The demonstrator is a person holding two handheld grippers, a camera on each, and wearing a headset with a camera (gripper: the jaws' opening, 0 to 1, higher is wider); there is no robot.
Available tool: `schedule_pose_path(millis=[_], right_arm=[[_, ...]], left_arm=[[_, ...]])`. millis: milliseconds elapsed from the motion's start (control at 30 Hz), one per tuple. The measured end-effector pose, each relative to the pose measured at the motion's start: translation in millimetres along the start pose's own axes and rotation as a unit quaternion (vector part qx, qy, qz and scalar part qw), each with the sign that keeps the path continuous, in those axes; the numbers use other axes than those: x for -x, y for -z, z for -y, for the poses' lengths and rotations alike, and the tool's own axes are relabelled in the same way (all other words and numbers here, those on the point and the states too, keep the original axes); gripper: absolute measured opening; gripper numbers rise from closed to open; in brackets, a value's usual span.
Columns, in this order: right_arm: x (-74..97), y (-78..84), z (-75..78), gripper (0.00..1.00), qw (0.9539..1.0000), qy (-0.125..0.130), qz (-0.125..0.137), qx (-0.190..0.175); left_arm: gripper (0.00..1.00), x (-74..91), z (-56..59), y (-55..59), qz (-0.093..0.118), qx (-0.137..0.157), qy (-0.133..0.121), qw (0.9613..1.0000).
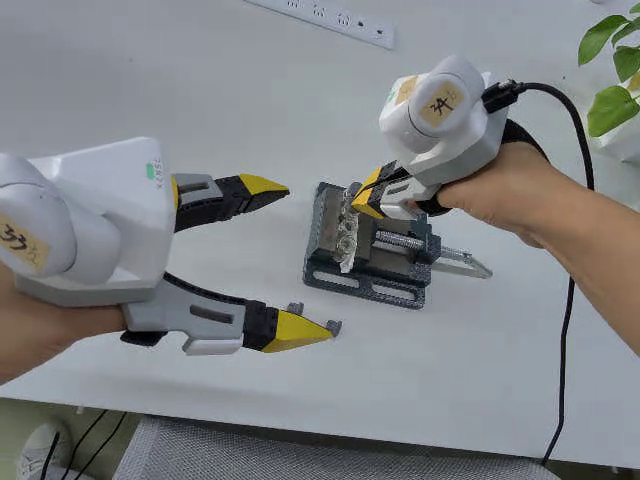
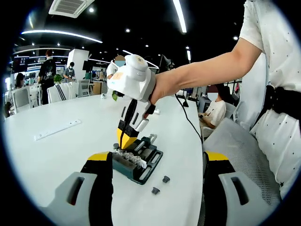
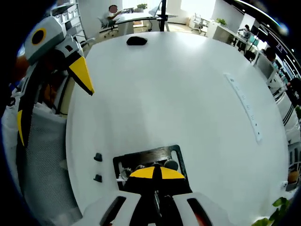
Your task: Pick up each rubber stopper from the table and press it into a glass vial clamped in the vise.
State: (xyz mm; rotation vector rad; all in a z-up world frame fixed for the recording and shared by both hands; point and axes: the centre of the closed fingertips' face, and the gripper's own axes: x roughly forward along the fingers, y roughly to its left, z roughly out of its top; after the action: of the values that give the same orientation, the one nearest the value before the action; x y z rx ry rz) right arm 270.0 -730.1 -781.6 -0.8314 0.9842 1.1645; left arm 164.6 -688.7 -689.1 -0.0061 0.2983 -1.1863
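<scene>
A dark vise (image 1: 385, 262) sits mid-table with a row of clear glass vials (image 1: 346, 232) clamped in its jaws. My right gripper (image 1: 368, 203) points down onto the far end of that row, jaws shut; its own view shows the yellow tips (image 3: 156, 173) closed over the vise (image 3: 141, 157), and I cannot tell if anything is between them. Two small grey rubber stoppers (image 1: 295, 308) (image 1: 333, 326) lie on the table in front of the vise. My left gripper (image 1: 283, 258) hovers wide open to the left of the vise, with the stoppers (image 2: 165, 179) ahead between its jaws.
A white power strip (image 1: 330, 15) lies at the table's far edge and a plant (image 1: 612, 70) stands at the right. The right gripper's black cable (image 1: 572, 140) trails off the table. The front table edge (image 1: 300, 428) is close, with a mesh chair seat (image 1: 250, 455) below.
</scene>
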Motion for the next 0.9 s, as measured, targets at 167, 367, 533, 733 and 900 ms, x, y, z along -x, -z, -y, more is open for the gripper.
schedule_pose_path(millis=[167, 367, 533, 733, 900], right_arm=[[1.0, 0.9, -1.5, 0.00, 0.9998, 0.000, 0.012, -0.014], [4.4, 4.5, 1.5, 0.00, 1.0000, 0.000, 0.007, -0.006], [4.6, 2.2, 0.4, 0.00, 0.9998, -0.001, 0.016, -0.014], [3.3, 0.9, -6.8, 0.00, 0.9997, -0.012, 0.016, -0.012], [2.7, 1.1, -6.0, 0.00, 0.9998, -0.014, 0.014, -0.008]], left_arm=[[0.77, -0.5, 0.6, -1.8, -0.001, -0.002, -0.001, 1.0000], [0.77, -0.8, 1.5, -3.0, -0.001, 0.000, -0.001, 1.0000], [0.77, -1.6, 2.6, -2.7, -0.002, 0.001, 0.000, 1.0000], [0.76, -1.9, 3.2, -1.4, -0.003, 0.001, 0.002, 1.0000], [0.76, -1.5, 2.0, -1.2, -0.002, 0.002, 0.000, 1.0000]])
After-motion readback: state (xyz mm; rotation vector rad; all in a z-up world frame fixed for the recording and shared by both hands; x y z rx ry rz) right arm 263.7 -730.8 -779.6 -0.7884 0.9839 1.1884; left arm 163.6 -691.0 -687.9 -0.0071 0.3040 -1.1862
